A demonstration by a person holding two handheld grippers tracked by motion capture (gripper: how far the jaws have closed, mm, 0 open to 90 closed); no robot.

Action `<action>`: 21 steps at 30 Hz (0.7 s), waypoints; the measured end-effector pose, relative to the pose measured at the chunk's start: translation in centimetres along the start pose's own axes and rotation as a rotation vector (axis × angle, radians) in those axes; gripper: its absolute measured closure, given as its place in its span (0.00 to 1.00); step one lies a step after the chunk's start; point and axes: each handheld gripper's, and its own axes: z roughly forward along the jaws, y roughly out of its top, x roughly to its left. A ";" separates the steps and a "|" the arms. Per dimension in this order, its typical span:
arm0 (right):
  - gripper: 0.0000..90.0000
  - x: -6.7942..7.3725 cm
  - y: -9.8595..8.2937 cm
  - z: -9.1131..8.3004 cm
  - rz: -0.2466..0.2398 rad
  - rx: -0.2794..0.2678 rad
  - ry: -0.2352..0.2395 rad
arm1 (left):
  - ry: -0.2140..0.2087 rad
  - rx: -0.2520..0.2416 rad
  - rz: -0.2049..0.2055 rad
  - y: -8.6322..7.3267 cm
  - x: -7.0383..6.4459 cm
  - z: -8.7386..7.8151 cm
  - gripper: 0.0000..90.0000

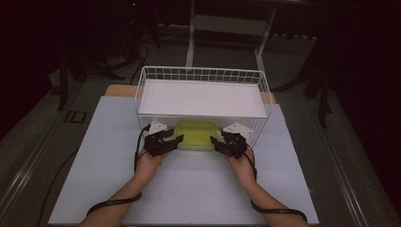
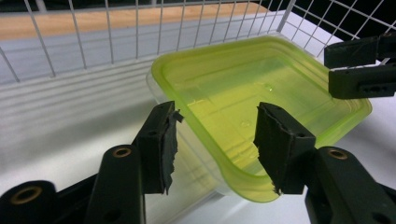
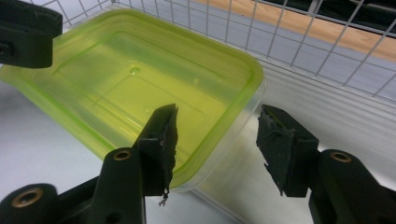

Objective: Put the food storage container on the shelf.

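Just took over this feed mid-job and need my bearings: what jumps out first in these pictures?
The yellow-green lidded container stands out at once, bright at the table's middle, right against the front of the white wire basket. The left gripper and right gripper flank its two near corners, both with jaws open around the lid's edge. The surroundings are dark, so the pale table glows.

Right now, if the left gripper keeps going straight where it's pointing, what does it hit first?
Most likely the green-lidded container: its near corner already sits between the left gripper's open jaws, with the wire basket behind it.
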 end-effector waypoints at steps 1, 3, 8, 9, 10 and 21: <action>0.51 0.1 0.0 -0.1 -0.005 -0.004 0.005 | -0.006 0.002 -0.008 0.0 0.0 0.0 0.54; 0.51 0.4 0.0 -0.2 -0.020 -0.004 0.002 | -0.010 0.003 -0.006 0.0 -0.1 -0.2 0.53; 0.49 1.1 0.1 -1.0 -0.028 -0.028 0.037 | -0.015 -0.009 -0.006 0.1 -0.4 -1.1 0.53; 0.49 1.1 0.1 -1.0 -0.028 -0.028 0.037 | -0.015 -0.009 -0.006 0.1 -0.4 -1.1 0.52; 0.49 1.2 0.2 -1.2 -0.026 -0.032 0.043 | -0.016 -0.008 -0.005 0.1 -0.5 -1.5 0.52; 0.44 3.3 0.1 -3.0 -0.024 -0.042 0.135 | -0.041 -0.040 0.014 -0.3 -1.4 -4.9 0.50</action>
